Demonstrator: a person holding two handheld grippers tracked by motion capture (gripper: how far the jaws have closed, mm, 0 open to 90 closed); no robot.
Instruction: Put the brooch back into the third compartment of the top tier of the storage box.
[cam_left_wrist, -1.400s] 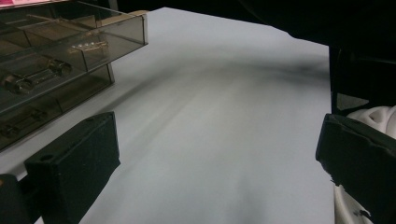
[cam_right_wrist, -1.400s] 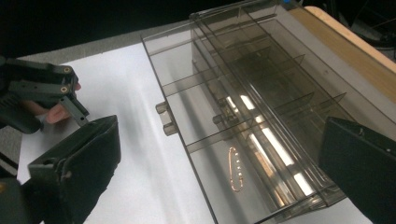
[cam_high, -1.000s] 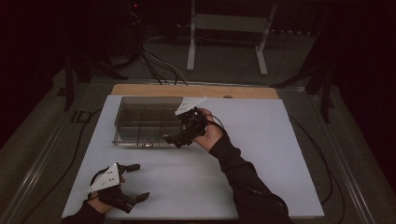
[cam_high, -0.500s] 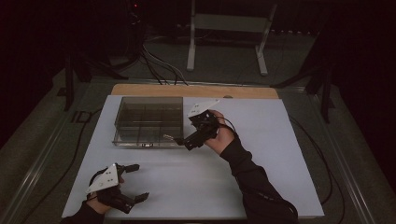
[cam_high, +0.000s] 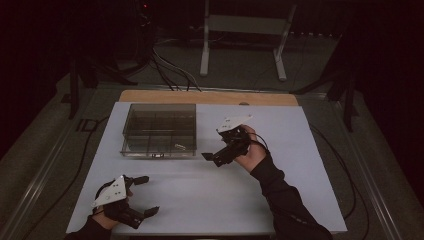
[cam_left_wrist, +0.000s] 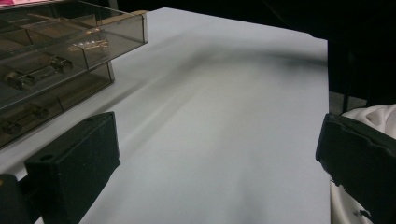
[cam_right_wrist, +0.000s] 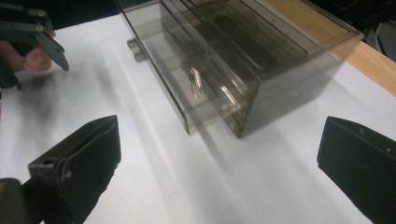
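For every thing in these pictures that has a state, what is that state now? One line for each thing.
Left gripper: open, holds nothing, low at the near left of the table.
Right gripper: open, holds nothing, just right of the box.
Clear plastic box: on the white table, divided into compartments; whether its lid is shut cannot be told.
Small metal parts: lying inside the box compartments.
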